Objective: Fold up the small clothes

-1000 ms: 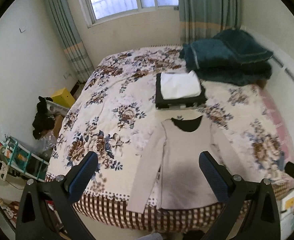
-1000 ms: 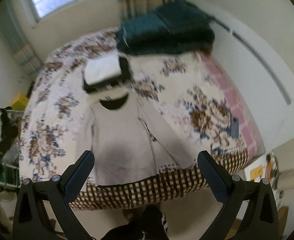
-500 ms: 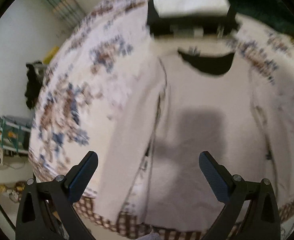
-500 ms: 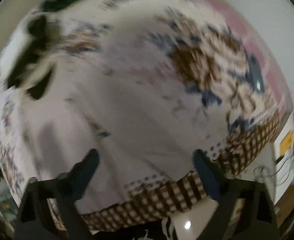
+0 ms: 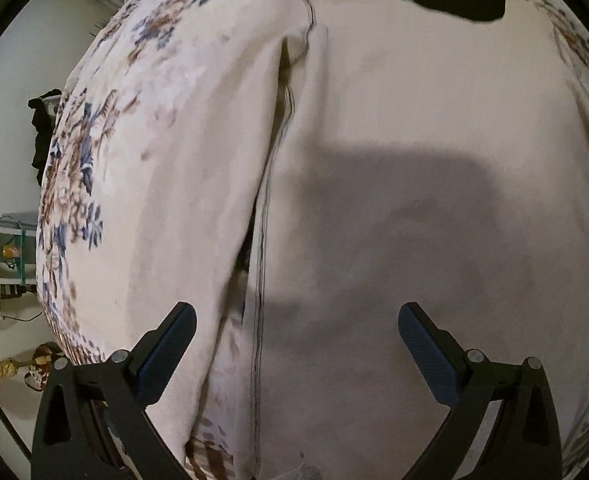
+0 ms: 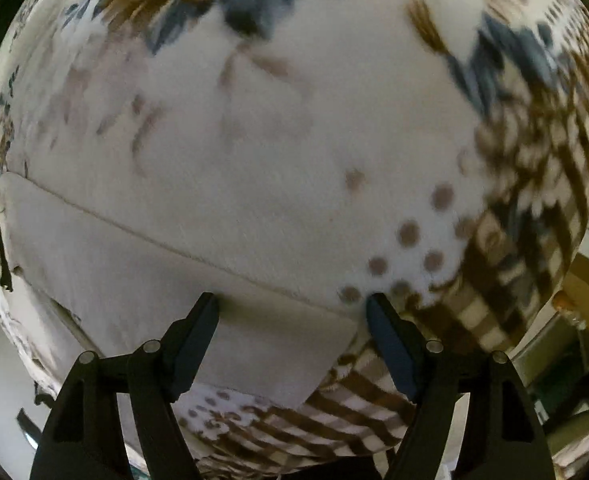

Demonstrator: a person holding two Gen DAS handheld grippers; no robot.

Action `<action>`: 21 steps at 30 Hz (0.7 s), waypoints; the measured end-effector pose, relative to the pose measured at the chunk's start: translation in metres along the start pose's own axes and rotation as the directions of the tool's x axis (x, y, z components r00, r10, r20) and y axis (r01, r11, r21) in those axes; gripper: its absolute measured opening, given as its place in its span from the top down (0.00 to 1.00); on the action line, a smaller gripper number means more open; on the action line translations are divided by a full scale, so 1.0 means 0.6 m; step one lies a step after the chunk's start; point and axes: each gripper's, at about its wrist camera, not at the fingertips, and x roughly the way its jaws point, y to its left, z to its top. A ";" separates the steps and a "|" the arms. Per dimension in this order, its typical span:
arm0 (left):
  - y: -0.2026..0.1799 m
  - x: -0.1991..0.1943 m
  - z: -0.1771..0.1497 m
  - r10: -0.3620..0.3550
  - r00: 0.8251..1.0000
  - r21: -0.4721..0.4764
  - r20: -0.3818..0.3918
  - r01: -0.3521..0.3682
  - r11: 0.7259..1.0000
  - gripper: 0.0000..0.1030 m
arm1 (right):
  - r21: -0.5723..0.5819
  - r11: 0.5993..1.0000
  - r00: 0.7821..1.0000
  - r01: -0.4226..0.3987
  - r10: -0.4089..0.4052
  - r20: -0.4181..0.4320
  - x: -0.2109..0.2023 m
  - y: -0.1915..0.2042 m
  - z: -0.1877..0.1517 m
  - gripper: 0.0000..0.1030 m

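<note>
The fold is only starting: the pale long-sleeved top (image 5: 434, 184) is lying flat on the floral bedspread (image 5: 106, 128), sleeves still unfolded. Both pairs of tongs are pointing steeply down at it. The left tongs (image 5: 296, 344) are hovering spread over the body beside the side seam, empty. The right tongs (image 6: 292, 320) are standing apart astride the sleeve cuff (image 6: 254, 344), having just been narrowing, pads apparently not yet pinching it. The next move probably calls for closing on the cuff and carrying the sleeve across the body.
</note>
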 end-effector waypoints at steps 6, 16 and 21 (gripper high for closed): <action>0.020 0.005 0.001 -0.003 1.000 -0.012 0.003 0.003 1.000 0.00 | -0.002 0.998 0.997 -0.070 0.070 0.017 0.018 -0.026 -0.027 0.94; 0.044 0.001 0.007 -0.042 0.999 -0.030 0.026 0.043 0.999 0.00 | 0.038 0.997 0.963 -0.065 0.053 0.266 -0.127 -0.066 -0.030 0.93; 0.069 -0.001 0.007 -0.052 0.998 -0.068 0.027 0.054 0.996 0.00 | -0.084 0.991 0.954 -0.104 0.123 0.272 -0.189 0.033 -0.016 0.93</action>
